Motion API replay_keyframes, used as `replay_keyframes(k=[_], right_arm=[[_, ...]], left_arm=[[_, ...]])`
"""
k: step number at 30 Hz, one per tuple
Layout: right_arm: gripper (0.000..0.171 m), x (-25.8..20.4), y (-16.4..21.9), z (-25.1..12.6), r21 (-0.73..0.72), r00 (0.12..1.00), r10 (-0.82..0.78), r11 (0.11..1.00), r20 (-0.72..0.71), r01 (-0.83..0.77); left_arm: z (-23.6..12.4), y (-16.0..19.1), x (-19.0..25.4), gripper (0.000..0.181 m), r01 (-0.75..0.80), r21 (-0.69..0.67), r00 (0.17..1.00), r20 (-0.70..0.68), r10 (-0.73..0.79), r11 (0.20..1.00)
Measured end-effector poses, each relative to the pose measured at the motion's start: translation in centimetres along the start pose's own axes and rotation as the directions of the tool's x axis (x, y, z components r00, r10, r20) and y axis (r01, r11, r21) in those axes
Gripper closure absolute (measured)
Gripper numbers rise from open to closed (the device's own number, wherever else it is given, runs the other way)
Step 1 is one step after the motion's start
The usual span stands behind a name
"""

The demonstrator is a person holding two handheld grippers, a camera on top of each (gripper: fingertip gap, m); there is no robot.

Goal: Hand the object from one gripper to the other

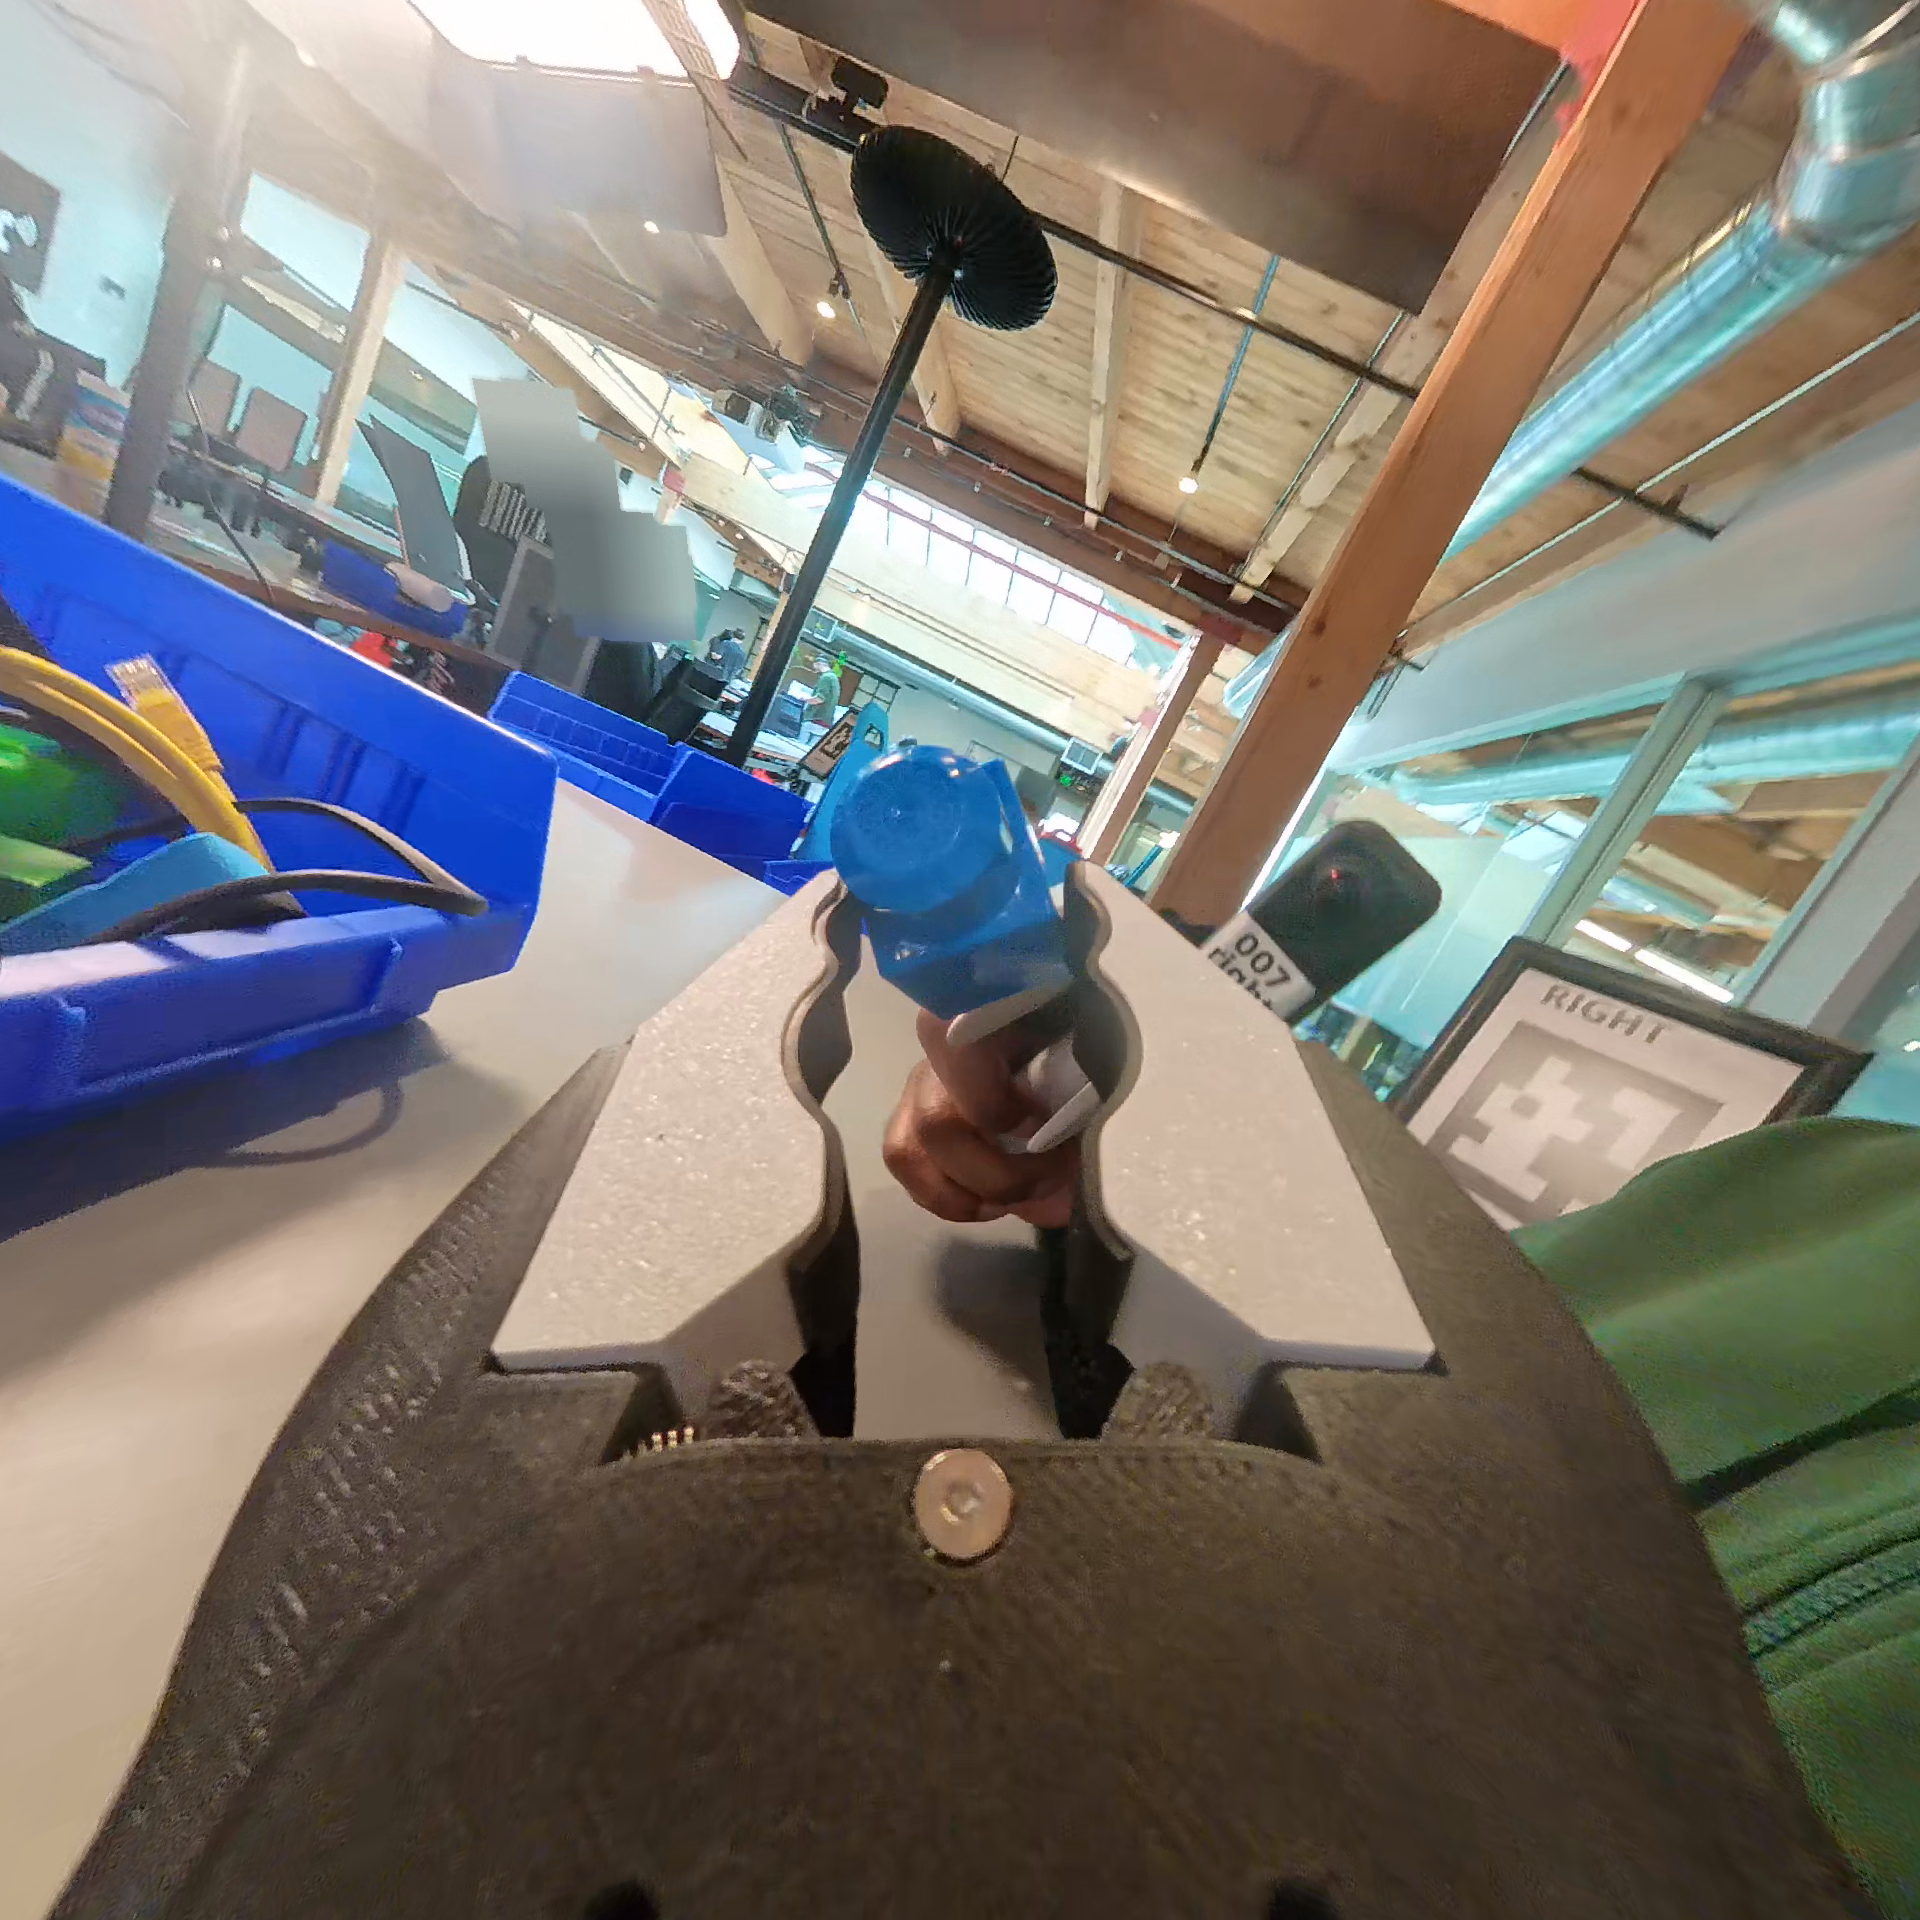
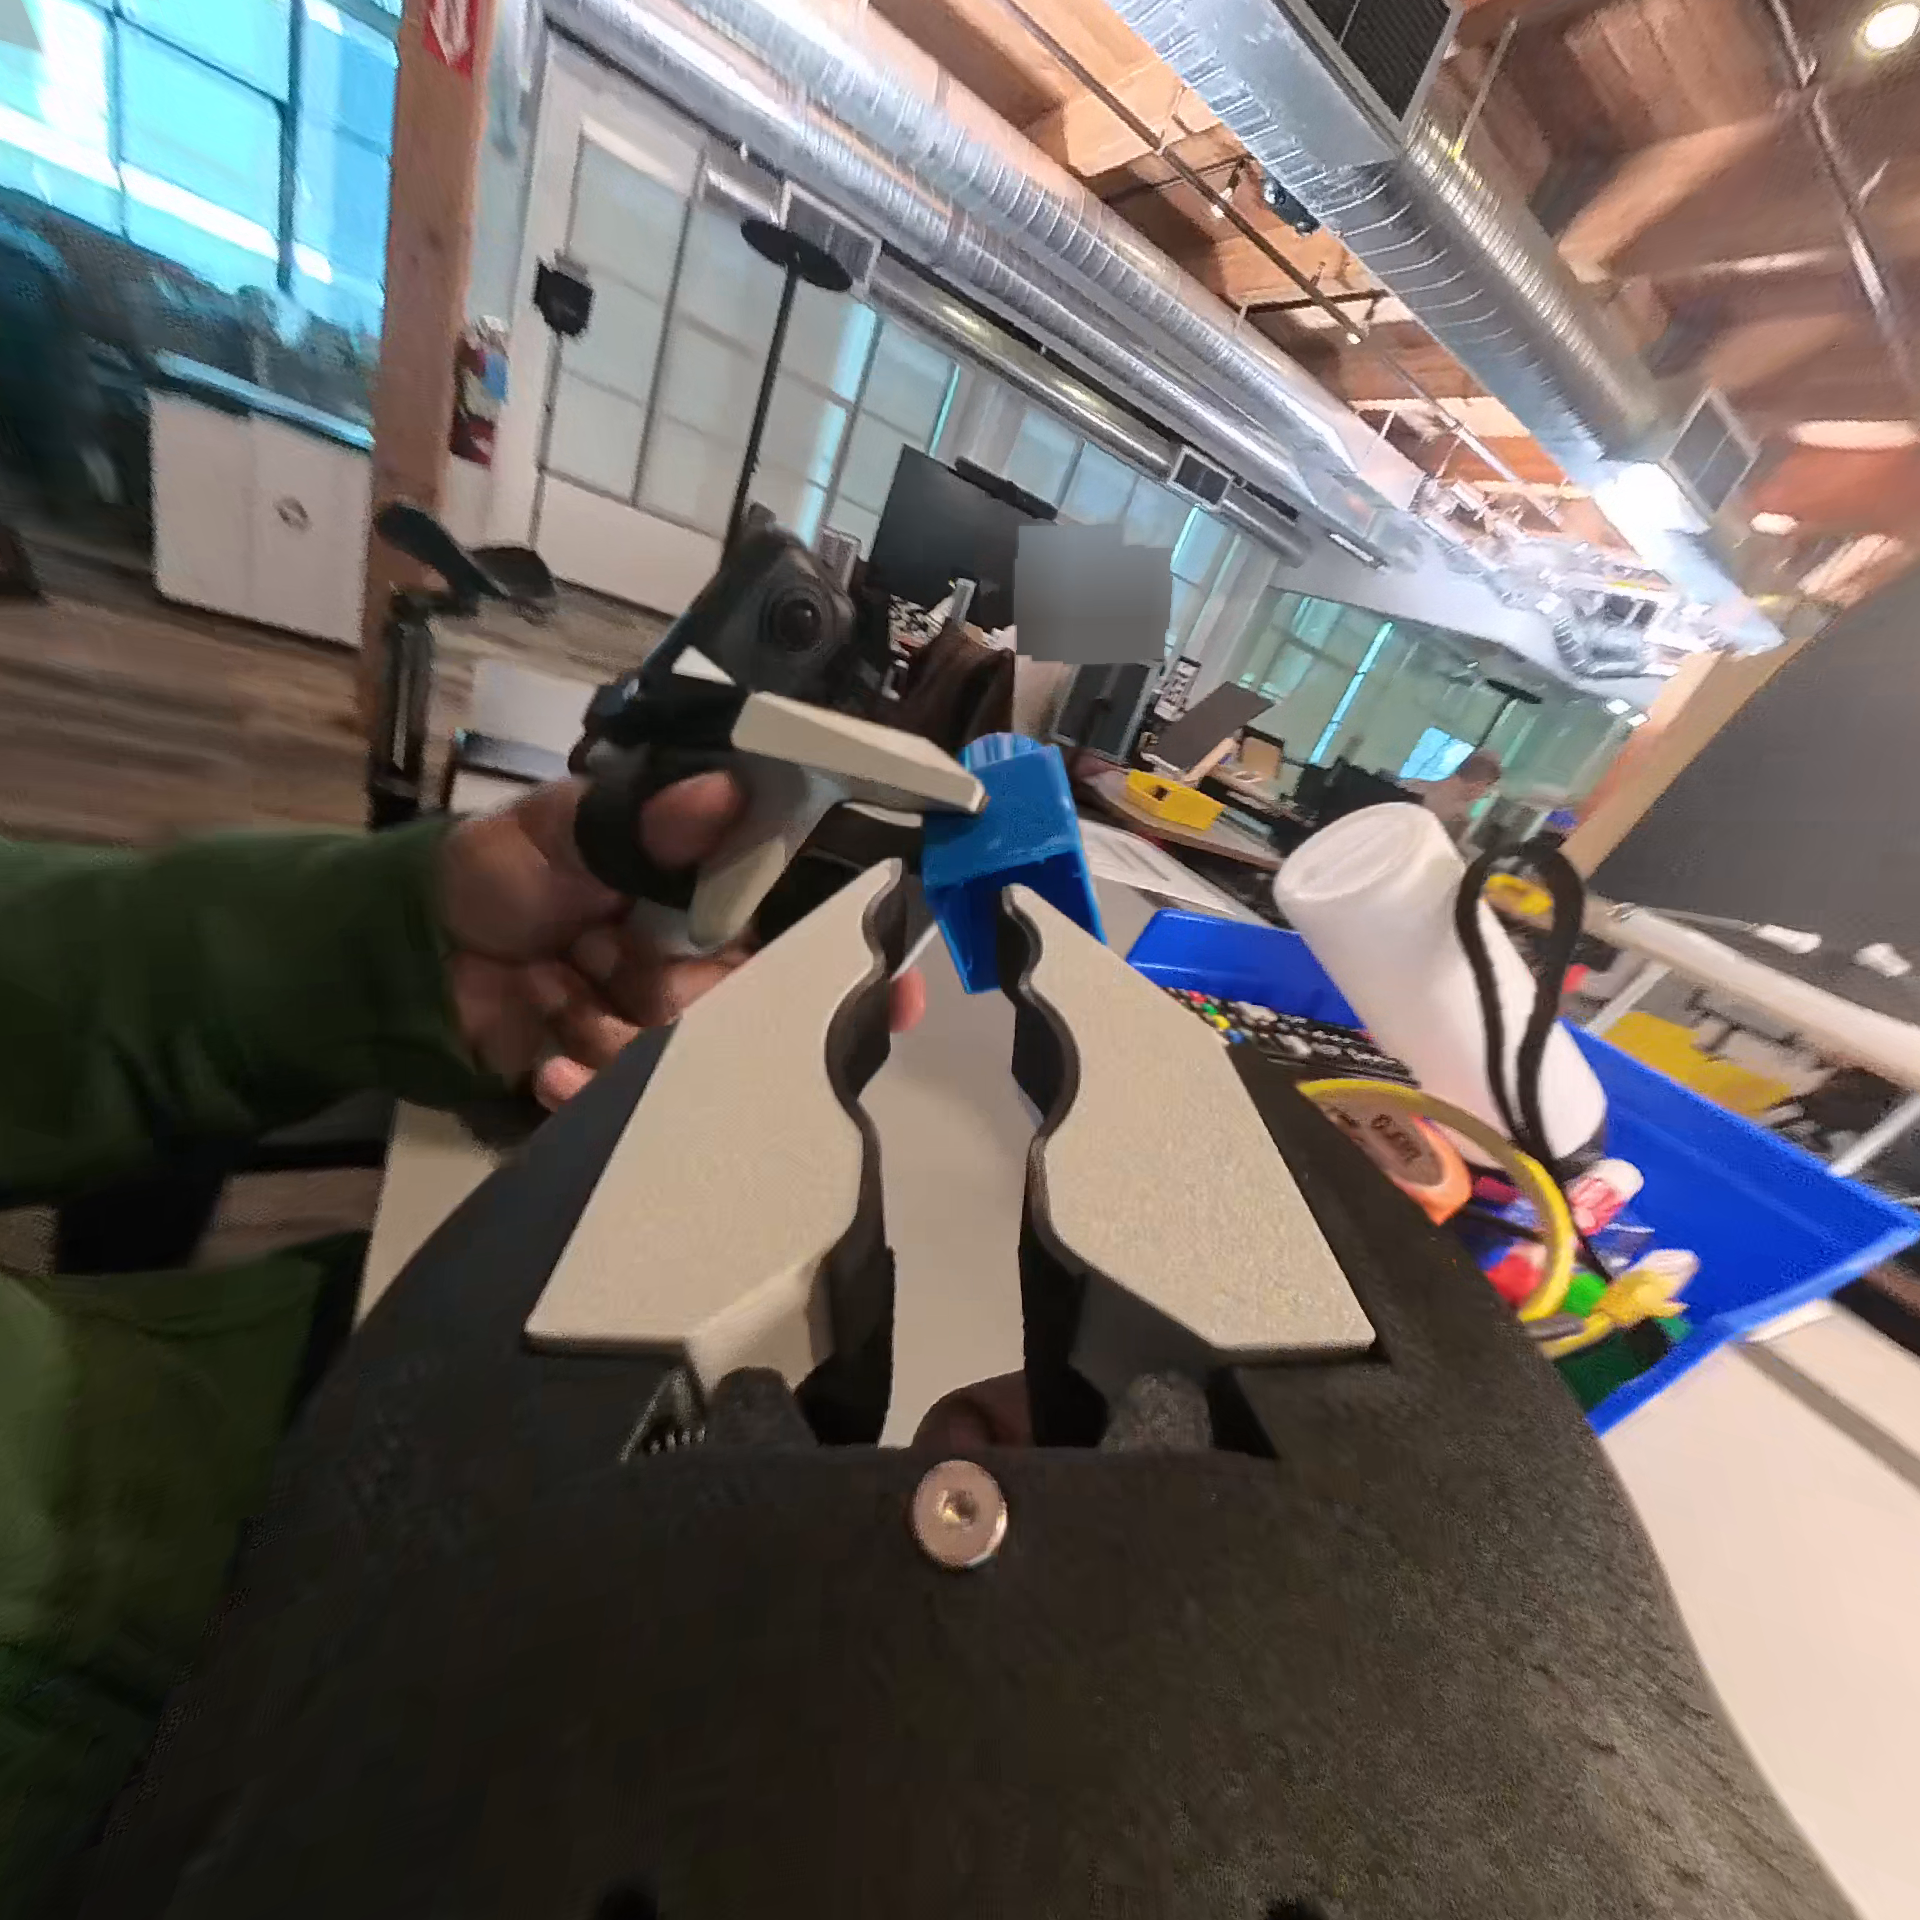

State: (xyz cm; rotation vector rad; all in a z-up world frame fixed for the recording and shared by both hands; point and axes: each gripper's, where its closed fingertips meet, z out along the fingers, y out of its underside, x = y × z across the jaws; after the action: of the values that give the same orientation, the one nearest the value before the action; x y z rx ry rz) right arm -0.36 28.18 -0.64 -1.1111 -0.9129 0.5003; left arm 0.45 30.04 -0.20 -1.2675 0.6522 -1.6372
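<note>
Right now the blue plastic object (image 1: pixel 951 883) sits at the centre of the left wrist view, pinched between the tips of the left gripper (image 1: pixel 951 914), its round ribbed cap facing the lens and a boxy blue body behind it. From the right wrist view the same object (image 2: pixel 1013 862) hangs just above centre, with the far gripper's pale finger (image 2: pixel 862 753) laid across its top. The right gripper (image 2: pixel 956 904) has its tips on either side of the lower end, jaws narrow, but whether they press on it or merely flank it I cannot tell.

My read: this is the middle of the handover, both tools on the piece at once. The next move calls for a firm squeeze from the receiving side before the giver lets go; release too soon and that smooth hard plastic could slip.

Textures now: the fingers are grainy grey plates with wavy scalloped inner edges, set in rough black printed bodies with a bright metal screw (image 1: pixel 961 1501) at the base. A green sleeve (image 2: pixel 208 987) fills the left of the right view, and a glossy blue bin (image 2: pixel 1714 1195) of clutter, with a white bottle (image 2: pixel 1423 966) and yellow cable (image 2: pixel 1538 1247), lies at right.
</note>
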Motion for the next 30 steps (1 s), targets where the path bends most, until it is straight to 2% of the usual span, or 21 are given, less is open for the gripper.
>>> replay_keyframes(k=[5, 9, 12, 16, 23, 30], right_arm=[[0.156, 0.5, -0.1, -0.2, 0.012, 0.980, 0.192, 0.981, 0.054, -0.193], [0.162, 0.4, -0.5, -0.3, 0.034, 0.983, 0.174, 0.984, 0.061, -0.176], [0.165, 0.1, -0.6, -0.3, 0.037, 0.998, 0.063, 0.997, 0.030, -0.065], [0.168, -0.1, 0.2, 0.1, -0.016, 0.990, -0.132, 0.991, -0.040, 0.132], [0.169, 0.0, 0.2, 0.1, -0.021, 0.974, -0.215, 0.977, -0.073, 0.214], [0.169, 0.2, 1.3, 0.6, -0.121, 0.870, -0.469, 0.883, -0.152, 0.454]], left_arm=[[0.4, 0.6, 0.5, 0.142, -0.095, -0.029, 0.995, 0.009, 0.095, 0.995], [0.5, 0.6, 0.9, 0.142, -0.095, -0.025, 0.995, -0.015, 0.094, 0.995], [0.5, 0.6, 0.9, 0.142, -0.052, -0.020, 0.998, -0.029, 0.052, 0.998], [0.5, 0.6, 0.6, 0.129, 0.016, -0.022, 0.999, -0.031, -0.017, 1.000], [0.3, 0.3, 0.8, 0.131, 0.085, -0.008, 0.994, -0.071, -0.085, 0.996], [0.6, 1.0, 0.3, 0.127, 0.141, -0.059, 0.988, -0.055, -0.144, 0.988]])
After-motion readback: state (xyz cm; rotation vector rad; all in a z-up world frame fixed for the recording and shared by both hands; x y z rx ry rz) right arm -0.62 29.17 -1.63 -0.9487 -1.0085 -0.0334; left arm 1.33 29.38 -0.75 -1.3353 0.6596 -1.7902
